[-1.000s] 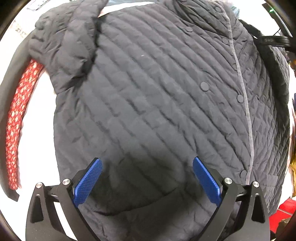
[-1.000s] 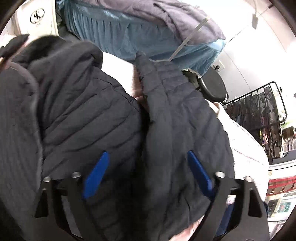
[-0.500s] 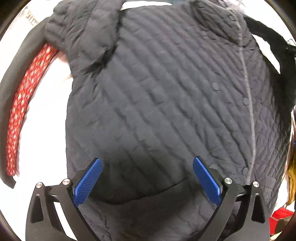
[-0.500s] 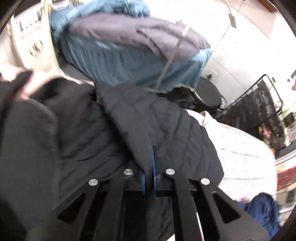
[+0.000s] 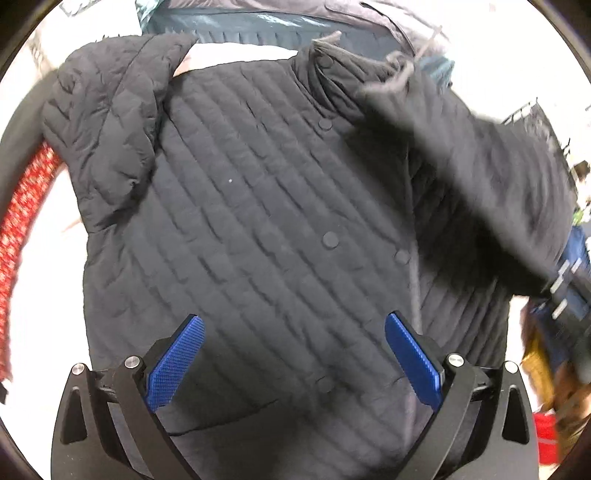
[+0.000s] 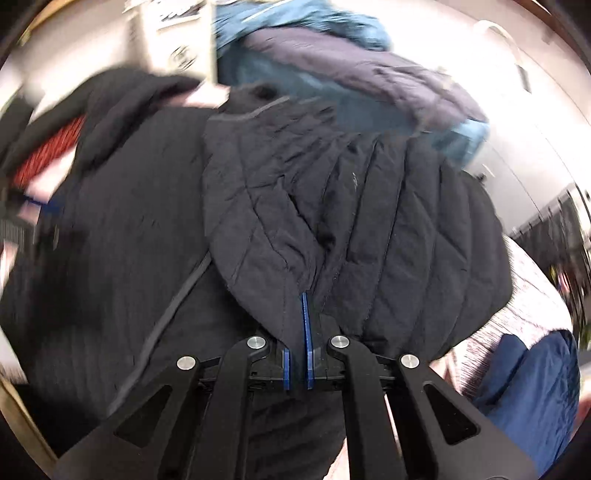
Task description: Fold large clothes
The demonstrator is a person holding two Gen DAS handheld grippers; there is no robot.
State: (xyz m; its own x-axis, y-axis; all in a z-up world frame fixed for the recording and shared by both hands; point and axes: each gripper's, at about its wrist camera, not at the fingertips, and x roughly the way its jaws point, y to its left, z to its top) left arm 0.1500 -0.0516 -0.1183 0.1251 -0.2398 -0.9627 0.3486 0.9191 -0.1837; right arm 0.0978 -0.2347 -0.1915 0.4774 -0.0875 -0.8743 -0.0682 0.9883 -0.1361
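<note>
A white surface (image 5: 40, 288) carries the work, with a heap of blue and purple-grey garments (image 5: 280, 18) piled at its far edge and a strip of red patterned cloth (image 5: 18, 229) along its left side. The dark quilted jacket (image 5: 258, 229) lies spread front-up across the middle of the surface, its snap buttons running down the placket and its collar toward the far heap.

The left gripper (image 5: 293, 354) hangs above the jacket's lower front with its blue pads spread wide, nothing between them; the jacket lies directly below and beyond it, and the pads are clear of the fabric. On the jacket's left side one sleeve (image 5: 107, 133) is already folded in over the shoulder.

The right gripper (image 6: 300, 321) is clamped on the jacket's other sleeve (image 6: 388, 236), its pads pressed together on a pinch of quilted cloth at the sleeve's end. That sleeve is lifted off the surface and carried across above the jacket's chest; in the left wrist view it shows as a blurred dark mass (image 5: 480, 184) over the jacket's right side, near the collar.
</note>
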